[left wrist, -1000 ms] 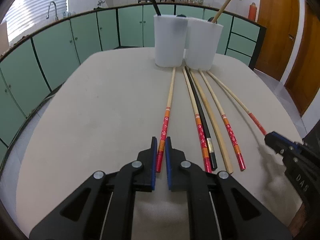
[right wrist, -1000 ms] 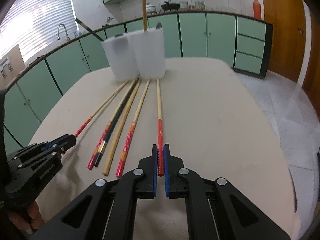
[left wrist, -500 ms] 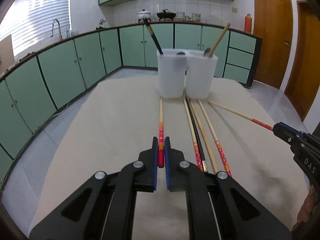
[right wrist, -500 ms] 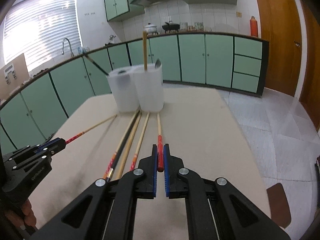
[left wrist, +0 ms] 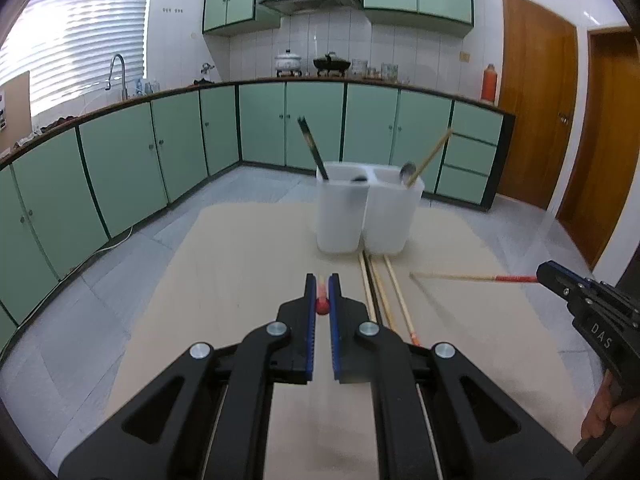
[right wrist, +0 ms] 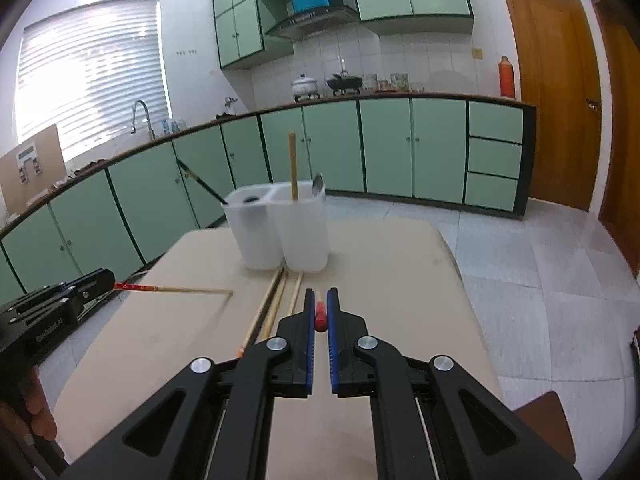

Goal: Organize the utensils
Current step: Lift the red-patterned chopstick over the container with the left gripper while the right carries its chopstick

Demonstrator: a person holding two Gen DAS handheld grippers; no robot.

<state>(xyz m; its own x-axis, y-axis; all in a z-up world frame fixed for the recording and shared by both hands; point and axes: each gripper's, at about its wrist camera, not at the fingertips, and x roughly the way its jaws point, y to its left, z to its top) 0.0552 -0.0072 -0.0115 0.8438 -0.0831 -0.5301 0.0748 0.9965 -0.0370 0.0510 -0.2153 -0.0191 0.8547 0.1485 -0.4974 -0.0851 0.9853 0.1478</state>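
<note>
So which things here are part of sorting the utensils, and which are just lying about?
Job: left tool and right tool, each gripping a red-ended chopstick; loose chopsticks; two white holders.

Lying about: pots, orange flask, faucet.

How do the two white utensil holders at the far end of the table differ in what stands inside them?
The left holder has a black chopstick leaning out to the left; the right holder has a plain wooden chopstick leaning right. A metal spoon shows at the right holder's rim; the left holder shows only a dark shape there. Both are white, translucent, alike in shape and stand side by side.
</note>
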